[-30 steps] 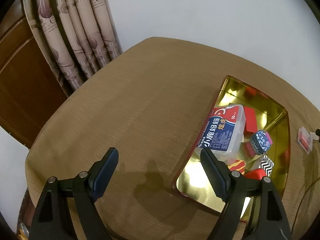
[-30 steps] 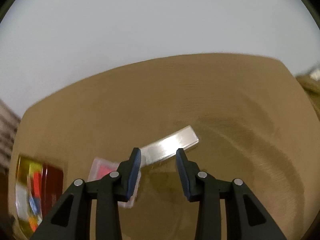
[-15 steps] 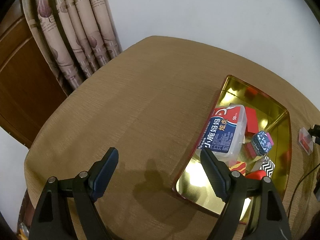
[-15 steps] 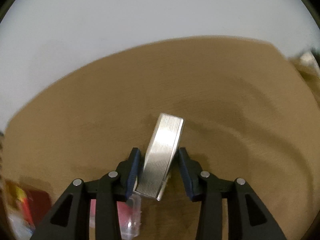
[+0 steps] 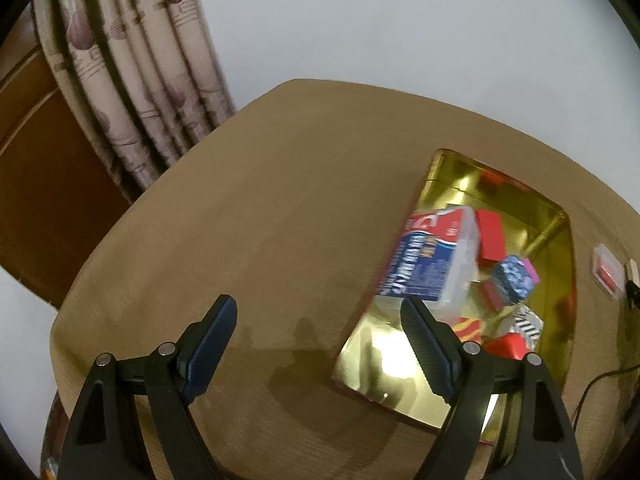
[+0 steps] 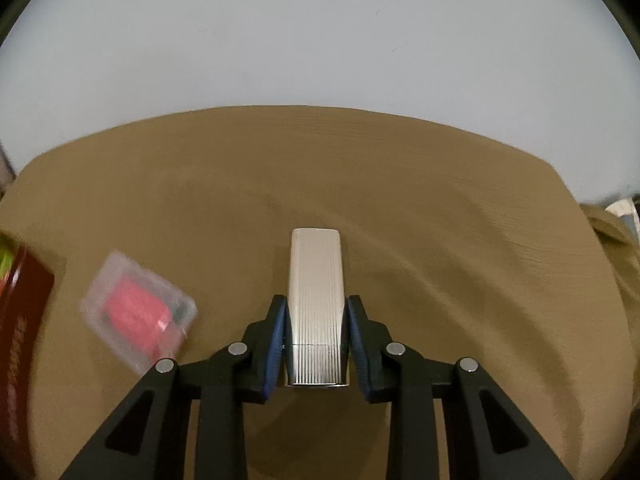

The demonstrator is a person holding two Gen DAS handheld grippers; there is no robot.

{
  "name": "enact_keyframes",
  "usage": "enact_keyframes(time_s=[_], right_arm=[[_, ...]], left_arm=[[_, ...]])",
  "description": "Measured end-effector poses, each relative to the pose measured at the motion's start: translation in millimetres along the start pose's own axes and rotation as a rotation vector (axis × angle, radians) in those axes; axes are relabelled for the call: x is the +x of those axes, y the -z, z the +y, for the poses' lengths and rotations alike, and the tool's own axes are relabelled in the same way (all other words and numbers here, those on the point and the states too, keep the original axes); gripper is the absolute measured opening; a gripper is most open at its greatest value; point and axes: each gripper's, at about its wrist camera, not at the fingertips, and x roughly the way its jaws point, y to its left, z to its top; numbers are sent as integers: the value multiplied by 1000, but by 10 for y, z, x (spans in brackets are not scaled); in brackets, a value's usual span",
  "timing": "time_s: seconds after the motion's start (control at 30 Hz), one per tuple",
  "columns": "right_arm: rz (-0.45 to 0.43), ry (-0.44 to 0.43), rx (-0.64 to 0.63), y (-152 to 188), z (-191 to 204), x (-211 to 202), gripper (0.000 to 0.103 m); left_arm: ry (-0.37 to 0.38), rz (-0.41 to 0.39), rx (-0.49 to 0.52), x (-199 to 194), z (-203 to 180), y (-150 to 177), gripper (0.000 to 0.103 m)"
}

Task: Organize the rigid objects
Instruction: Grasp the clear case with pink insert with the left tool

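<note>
My right gripper [image 6: 316, 312] is shut on a ribbed silver metal case [image 6: 316, 300] and holds it pointing away, just above the brown tablecloth. A clear plastic case with a pink insert [image 6: 138, 312] lies to its left; it also shows in the left wrist view [image 5: 608, 270], right of the gold tray [image 5: 400, 384]. The tray holds a blue-labelled plastic box [image 5: 430, 258], red boxes [image 5: 490, 236], a blue patterned cube [image 5: 514, 278] and a striped box [image 5: 528, 324]. My left gripper [image 5: 318, 320] is open and empty above the table, left of the tray.
The tray's dark red wall [image 6: 20, 320] is at the left edge of the right wrist view. A patterned curtain [image 5: 132, 80] and a wooden door [image 5: 44, 184] stand behind the table's left side. A dark cable [image 5: 600, 384] lies right of the tray.
My right gripper has closed on the silver case and turned it straight between the jaws. The pink case now lies further left. The left gripper has shifted slightly and stays open.
</note>
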Motion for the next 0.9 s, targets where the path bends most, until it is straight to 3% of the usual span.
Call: enact_keyframes(time_s=[0.23, 0.33, 0.4, 0.57, 0.67, 0.9], right_arm=[[-27, 1, -46, 210, -51, -171, 30], [-32, 11, -51, 185, -154, -138, 30], [-30, 18, -49, 91, 81, -122, 30], [-34, 47, -31, 276, -112, -338, 30], [-34, 48, -3, 362, -241, -536, 30], [-43, 50, 12, 411, -353, -542, 30]], left_arm=[[56, -73, 162, -199, -403, 132, 82], [116, -98, 213, -318, -603, 191, 83], [146, -117, 246, -420, -772, 229, 86], [239, -157, 348, -638, -1297, 251, 90], [293, -147, 406, -670, -1675, 251, 93], [421, -77, 494, -517, -2464, 236, 101]])
